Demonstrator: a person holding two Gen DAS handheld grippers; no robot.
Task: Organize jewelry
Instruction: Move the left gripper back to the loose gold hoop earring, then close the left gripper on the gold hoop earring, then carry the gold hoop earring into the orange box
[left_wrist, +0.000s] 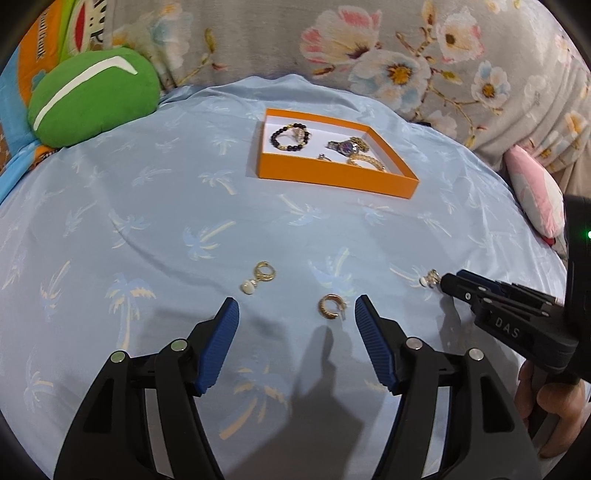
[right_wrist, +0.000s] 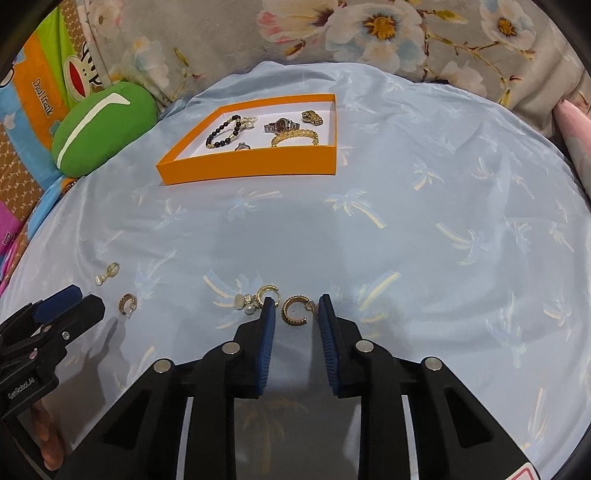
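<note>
Looking at the right tool (right_wrist: 296, 300), what has it got?

– A ribbed gold hoop (right_wrist: 294, 311). The blue pads are drawn in narrow on either side of it, and it lies on the bed's pale blue palm-print sheet (right_wrist: 406, 229). A pearl earring (right_wrist: 255, 300) sits right against the outside of one finger.

And the left tool (left_wrist: 297, 301)?

– Spread wide, holding nothing. Its tips hang over the sheet. A second gold hoop (left_wrist: 330, 306) lies between them, nearer the right-hand pad, but I cannot tell whether it touches.

Anything else loose?

– A gold drop earring with a pale bead (left_wrist: 258, 277), just beyond the left tool's tips.

Where is the rest of the jewelry?

– In the orange box (left_wrist: 332, 177) further up the bed, well apart from both tools. It holds a dark beaded bracelet (left_wrist: 288, 136), a wristwatch (left_wrist: 345, 146), a gold bangle (left_wrist: 365, 160) and a small ring (left_wrist: 323, 157).

And around the bed?

– A green cushion (left_wrist: 92, 99) at the left and floral fabric (left_wrist: 406, 55) behind.
</note>
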